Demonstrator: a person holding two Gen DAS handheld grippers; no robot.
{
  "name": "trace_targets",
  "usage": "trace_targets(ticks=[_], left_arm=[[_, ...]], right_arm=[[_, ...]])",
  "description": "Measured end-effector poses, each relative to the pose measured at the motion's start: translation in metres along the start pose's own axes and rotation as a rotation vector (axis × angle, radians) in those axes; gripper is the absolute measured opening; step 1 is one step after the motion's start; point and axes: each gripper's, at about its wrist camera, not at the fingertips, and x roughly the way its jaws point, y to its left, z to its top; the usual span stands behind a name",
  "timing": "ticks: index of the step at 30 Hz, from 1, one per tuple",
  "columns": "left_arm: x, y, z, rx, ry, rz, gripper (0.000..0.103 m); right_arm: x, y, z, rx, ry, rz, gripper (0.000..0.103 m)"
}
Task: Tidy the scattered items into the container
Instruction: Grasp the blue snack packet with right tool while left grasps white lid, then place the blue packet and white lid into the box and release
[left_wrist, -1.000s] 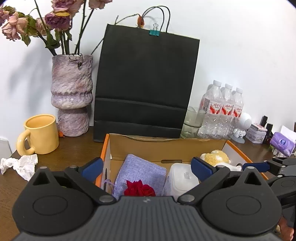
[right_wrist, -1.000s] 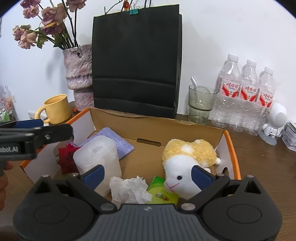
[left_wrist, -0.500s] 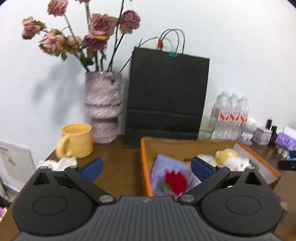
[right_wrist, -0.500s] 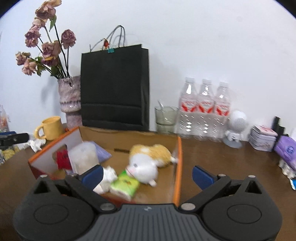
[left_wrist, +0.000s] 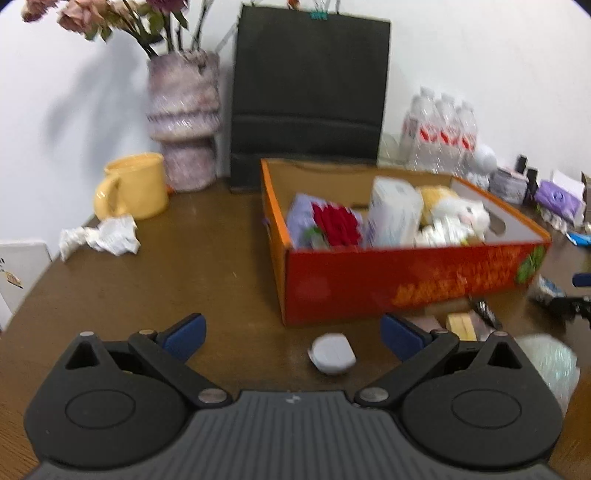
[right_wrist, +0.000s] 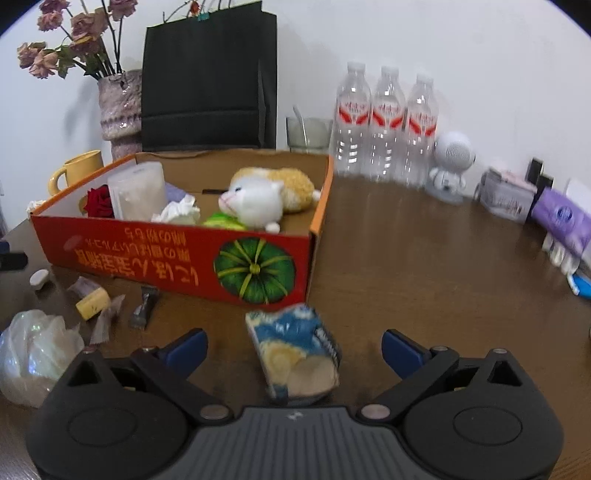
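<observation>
An orange-red cardboard box (left_wrist: 406, 280) (right_wrist: 147, 254) stands on the brown table and holds a plush cat (right_wrist: 258, 195), a red rose (left_wrist: 338, 223), a white tub (right_wrist: 138, 190), tissue and a purple pouch. My left gripper (left_wrist: 291, 336) is open above the table in front of the box, with a small grey-white case (left_wrist: 332, 354) lying between its fingers. My right gripper (right_wrist: 293, 349) is open around a blue and yellow snack packet (right_wrist: 295, 354) that lies on the table.
Loose near the box front: a yellow block (right_wrist: 92, 303), wrappers (right_wrist: 144, 306) and a crumpled clear bag (right_wrist: 35, 354). A crumpled tissue (left_wrist: 99, 238) and yellow mug (left_wrist: 133, 186) sit at the left. A vase, black paper bag (left_wrist: 306, 92), water bottles (right_wrist: 384, 125) and small toiletries stand behind.
Both grippers have pulled back out of the box and lowered toward the table in front of it. The loose items on the table have come into view.
</observation>
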Motion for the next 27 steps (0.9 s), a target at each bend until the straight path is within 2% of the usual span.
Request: trace_targets(ticks=[3, 5, 10, 13, 16, 17, 18, 20, 23, 27], left_arm=[[0.004, -0.004, -0.003, 0.014, 0.011, -0.009, 0.099], [0.005, -0.005, -0.004, 0.020, 0.012, -0.007, 0.088], [0.011, -0.013, -0.006, 0.054, 0.046, -0.032, 0.059], [0.015, -0.018, -0.010, 0.090, 0.063, -0.051, 0.053], [0.015, -0.018, -0.010, 0.103, 0.061, -0.056, 0.046], [0.015, -0.017, -0.010, 0.104, 0.059, -0.055, 0.043], [0.015, -0.017, -0.010, 0.104, 0.058, -0.056, 0.035], [0.015, -0.018, -0.010, 0.110, 0.055, -0.060, 0.029], [0.014, -0.019, -0.010, 0.114, 0.053, -0.062, 0.029], [0.013, -0.019, -0.011, 0.117, 0.050, -0.061, 0.029]], right_arm=[[0.002, -0.001, -0.002, 0.012, -0.001, 0.006, 0.098], [0.003, -0.001, -0.003, 0.017, -0.001, 0.003, 0.097], [0.008, 0.000, -0.005, 0.024, 0.022, 0.026, 0.086], [0.010, 0.002, -0.006, 0.019, 0.031, 0.039, 0.082], [0.011, 0.006, -0.008, 0.012, 0.029, 0.035, 0.072], [0.010, 0.006, -0.008, 0.014, 0.025, 0.041, 0.062], [0.009, 0.006, -0.007, 0.013, 0.019, 0.041, 0.046], [0.007, 0.004, -0.007, 0.020, 0.010, 0.052, 0.027], [0.005, 0.003, -0.007, 0.036, 0.001, 0.071, 0.020], [0.003, 0.007, -0.007, 0.020, -0.009, 0.077, 0.018]])
